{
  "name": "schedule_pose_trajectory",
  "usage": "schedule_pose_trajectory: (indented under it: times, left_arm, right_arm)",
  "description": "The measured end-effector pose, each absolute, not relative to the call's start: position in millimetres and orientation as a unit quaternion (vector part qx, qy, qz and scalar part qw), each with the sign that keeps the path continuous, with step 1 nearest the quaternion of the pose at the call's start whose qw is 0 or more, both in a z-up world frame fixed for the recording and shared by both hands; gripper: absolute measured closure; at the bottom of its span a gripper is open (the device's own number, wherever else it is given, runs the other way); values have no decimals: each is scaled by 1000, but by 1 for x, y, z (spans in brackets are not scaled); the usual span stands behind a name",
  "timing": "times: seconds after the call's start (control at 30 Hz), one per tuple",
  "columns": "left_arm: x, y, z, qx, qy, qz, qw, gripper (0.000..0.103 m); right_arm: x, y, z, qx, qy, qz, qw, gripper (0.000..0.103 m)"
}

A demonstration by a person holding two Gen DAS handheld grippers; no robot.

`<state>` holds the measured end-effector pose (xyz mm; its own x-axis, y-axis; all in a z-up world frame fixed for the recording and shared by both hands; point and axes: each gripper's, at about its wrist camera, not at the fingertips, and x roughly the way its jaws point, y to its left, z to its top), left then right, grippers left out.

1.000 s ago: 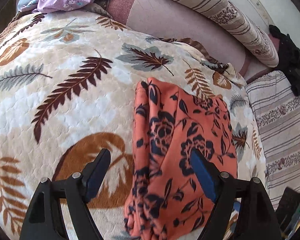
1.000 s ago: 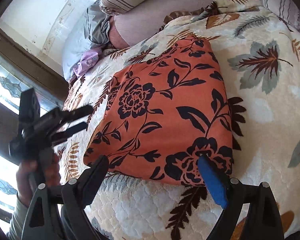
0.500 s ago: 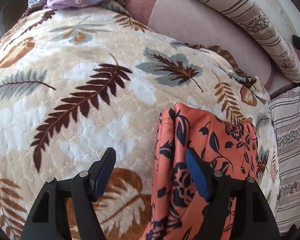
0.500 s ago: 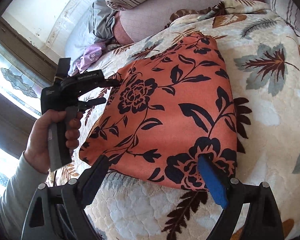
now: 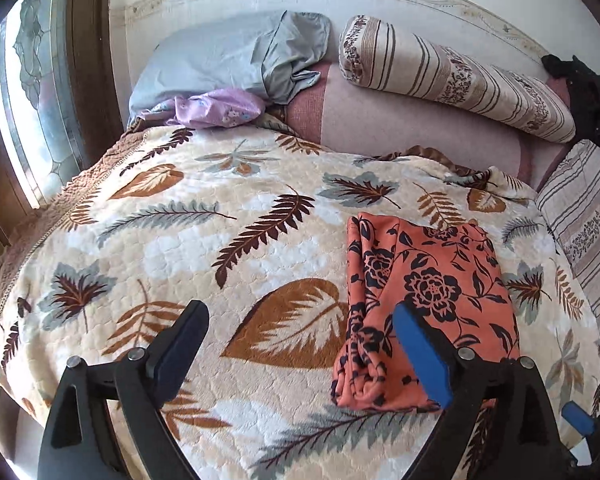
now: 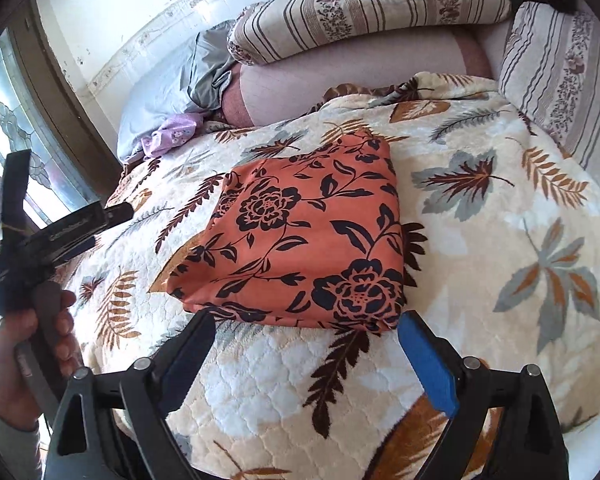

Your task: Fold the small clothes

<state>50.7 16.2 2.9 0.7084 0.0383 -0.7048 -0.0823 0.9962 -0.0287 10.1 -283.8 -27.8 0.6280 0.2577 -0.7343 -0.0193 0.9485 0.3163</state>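
Observation:
An orange cloth with dark flowers (image 6: 312, 240) lies folded into a rough rectangle on the leaf-patterned blanket (image 6: 500, 264). In the left wrist view the same folded cloth (image 5: 432, 292) sits to the right, behind the blue-padded finger. My left gripper (image 5: 300, 336) hangs above the blanket, its jaws opening, nothing between them; it also shows in a hand at the left of the right wrist view, left gripper (image 6: 100, 224). My right gripper (image 6: 306, 344) is just short of the cloth's near edge, jaws opening and empty.
A grey-blue pillow (image 5: 228, 56) and a crumpled purple garment (image 5: 216, 110) lie at the head of the bed. A striped bolster (image 5: 456, 80) and a striped cushion (image 6: 560, 80) line the far and right sides. A window (image 5: 32, 92) stands at the left.
Both grippers have pulled back and up from the folded cloth and opened wider. The left one has swung left off the cloth, which stays put.

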Motion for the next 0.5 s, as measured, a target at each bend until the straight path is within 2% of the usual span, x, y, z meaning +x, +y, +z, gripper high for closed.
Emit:
schedule_pose_trajectory:
  times: [0.1,0.5]
  left_arm:
    - [33,13,4,-4,373,41,927,9]
    - [7,7,-1,-16,404,26,914,9]
  right_arm:
    - [2,-287,-28,149,429,65,889,2]
    - [-15,-280,-17,98,409,31,907,0]
